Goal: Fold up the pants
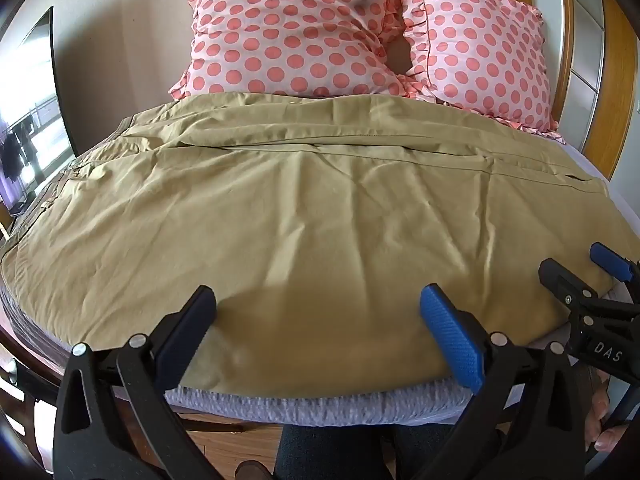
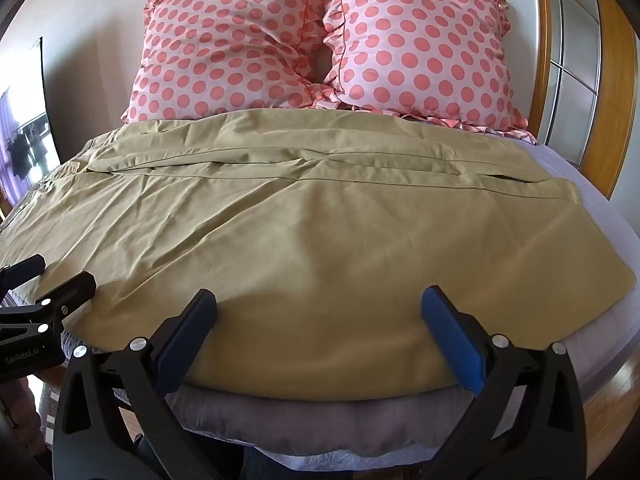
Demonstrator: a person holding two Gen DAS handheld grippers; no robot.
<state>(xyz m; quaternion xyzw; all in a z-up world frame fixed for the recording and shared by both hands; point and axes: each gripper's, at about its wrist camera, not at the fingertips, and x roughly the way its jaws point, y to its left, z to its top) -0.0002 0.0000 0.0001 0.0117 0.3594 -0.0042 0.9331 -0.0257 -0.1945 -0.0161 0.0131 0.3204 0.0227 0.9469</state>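
Khaki pants point(image 1: 304, 208) lie spread flat across the bed, legs running left to right, with long seams near the far side; they also fill the right wrist view point(image 2: 320, 232). My left gripper point(image 1: 318, 312) is open and empty, just above the pants' near edge. My right gripper point(image 2: 318, 312) is open and empty above the near edge too. Each gripper shows in the other's view: the right one at the right edge point(image 1: 576, 264), the left one at the left edge point(image 2: 60, 276), both with jaws apart over the fabric's near edge.
Two pink polka-dot pillows point(image 1: 296, 28) point(image 2: 420, 48) lean at the head of the bed. A grey mattress edge point(image 1: 320, 404) runs below the pants. A wooden door frame point(image 2: 612, 80) stands at right, a window point(image 1: 24, 140) at left.
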